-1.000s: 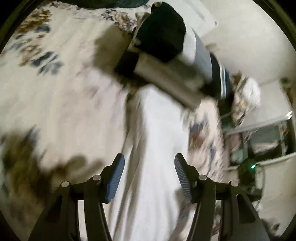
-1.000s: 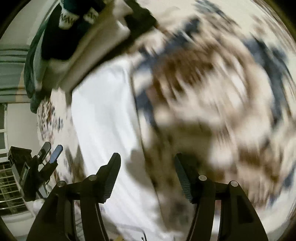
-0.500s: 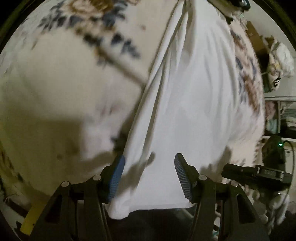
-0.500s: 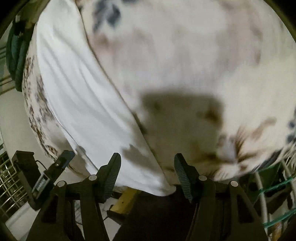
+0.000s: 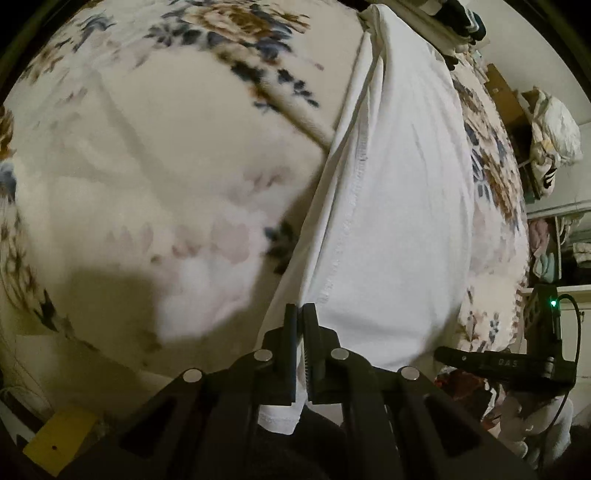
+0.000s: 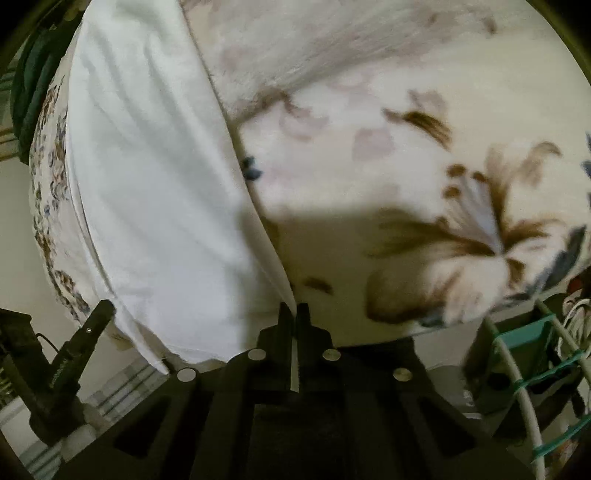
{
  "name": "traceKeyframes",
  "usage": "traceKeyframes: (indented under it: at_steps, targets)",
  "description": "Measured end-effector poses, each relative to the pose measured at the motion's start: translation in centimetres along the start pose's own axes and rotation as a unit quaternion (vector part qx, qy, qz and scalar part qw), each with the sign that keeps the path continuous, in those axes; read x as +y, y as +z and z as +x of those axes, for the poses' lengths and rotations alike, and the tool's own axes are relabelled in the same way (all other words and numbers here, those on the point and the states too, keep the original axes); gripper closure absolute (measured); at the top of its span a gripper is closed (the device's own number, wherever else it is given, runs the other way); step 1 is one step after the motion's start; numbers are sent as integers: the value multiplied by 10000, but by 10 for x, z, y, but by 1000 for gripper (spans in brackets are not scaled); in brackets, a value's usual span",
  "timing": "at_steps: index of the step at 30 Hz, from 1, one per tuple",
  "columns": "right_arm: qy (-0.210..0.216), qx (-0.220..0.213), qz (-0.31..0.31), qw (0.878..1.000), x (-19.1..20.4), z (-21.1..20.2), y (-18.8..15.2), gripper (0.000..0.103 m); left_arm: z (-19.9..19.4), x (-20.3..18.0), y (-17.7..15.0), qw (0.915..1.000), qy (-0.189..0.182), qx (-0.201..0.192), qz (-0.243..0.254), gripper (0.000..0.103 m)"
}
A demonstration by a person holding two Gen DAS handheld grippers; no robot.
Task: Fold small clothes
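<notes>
A white garment (image 5: 399,206) lies stretched long across a floral blanket (image 5: 155,177). My left gripper (image 5: 300,314) is shut on the garment's near left corner, and white cloth hangs out between its jaws. In the right wrist view the same white garment (image 6: 147,177) runs up the left side, and my right gripper (image 6: 294,312) is shut on its near right corner, a thin strip of cloth pinched between the pads. Each view also shows the other gripper: the right one (image 5: 491,363) low on the right, the left one (image 6: 74,354) low on the left.
The floral blanket (image 6: 406,155) covers a bed whose near edge runs just ahead of both grippers. A pile of dark clothes (image 5: 463,20) sits at the bed's far end. Shelves (image 5: 554,243) stand at right. A wire basket (image 6: 528,369) and a yellow block (image 5: 59,439) lie below the edge.
Both grippers swept from the far end of the garment back to its near edge, then closed from open onto its two near corners.
</notes>
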State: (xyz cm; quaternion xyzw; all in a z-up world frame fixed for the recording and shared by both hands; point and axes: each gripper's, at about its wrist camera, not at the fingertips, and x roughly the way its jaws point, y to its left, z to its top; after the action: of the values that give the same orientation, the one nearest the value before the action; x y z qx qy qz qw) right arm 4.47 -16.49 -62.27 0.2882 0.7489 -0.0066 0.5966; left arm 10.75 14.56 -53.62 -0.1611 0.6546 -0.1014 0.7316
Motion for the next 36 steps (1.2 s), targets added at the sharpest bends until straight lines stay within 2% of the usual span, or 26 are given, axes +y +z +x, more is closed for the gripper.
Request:
traceKeyframes:
  at_steps: [3,5,7,8,9,10,11,12,16,17,18,19,20,21,23,26,28,30,31,32,34,35,36]
  targets:
    - [-30,1,-95,10000,-8,-7,-5,101,5,2,-5,10000,-23,45,-42,102]
    - [-8,66,-170,9998,-9,-7,-5,101,13,8,-7,9990,-259,274,-233,100]
    - [-19,167,-198,9997,-8,-7,1,87,20,8,-12,9979,-289,459,-365,99]
    - [-42,233,-183,9996,-5,-7,6,73,20,11,-15,9973,-361,508,-387,99]
    - [13,271,-142,9995,-5,-8,8,60,18,14,-20,9968,-427,530,-413,92]
    - [100,296,-68,9995,-10,-9,6,56,17,14,-23,9965,-431,561,-440,85]
    - [153,318,-33,9994,-11,-9,5,54,17,14,-26,9960,-476,597,-468,73]
    - [168,348,-21,9993,-14,-9,3,54,17,13,-29,9955,-532,611,-498,65]
    - [170,540,38,9984,-25,1,-3,54,31,0,-36,9956,-472,694,-411,62]
    - [176,605,61,9980,-27,6,-3,54,35,-4,-37,9962,-406,664,-379,65]
    - [204,661,76,9976,-28,10,-4,54,38,-6,-37,9970,-333,601,-347,73]
    - [259,690,102,9972,-28,13,-5,54,41,-9,-38,9977,-296,529,-318,88]
    - [304,688,128,9971,-27,17,-6,57,44,-10,-39,9978,-234,543,-308,102]
    - [351,651,130,9972,-26,18,-8,76,46,-10,-41,9978,-195,542,-332,102]
    - [283,543,81,9981,-23,19,-10,99,41,-11,-45,9982,-181,456,-335,102]
    - [138,359,57,9992,-16,14,-18,101,39,-4,-51,9979,-110,538,-330,102]
    - [-118,362,2,9993,-19,13,-20,101,40,7,-49,9964,-122,692,-467,101]
    - [-145,434,-55,9989,-19,12,-17,101,31,11,-41,9955,-137,794,-497,101]
    - [-30,548,-74,9985,-18,10,-14,99,24,9,-36,9961,-117,763,-434,101]
    - [89,596,-46,9982,-17,6,-10,95,12,6,-27,9971,-128,668,-344,97]
    - [329,580,-90,9977,-10,-11,1,73,-4,0,-10,9982,-159,508,-273,77]
    - [404,514,-143,9978,-6,-19,7,56,-12,-4,3,9987,-246,384,-248,58]
    - [497,434,-200,9976,-1,-28,13,47,-18,-7,15,9989,-315,261,-243,46]
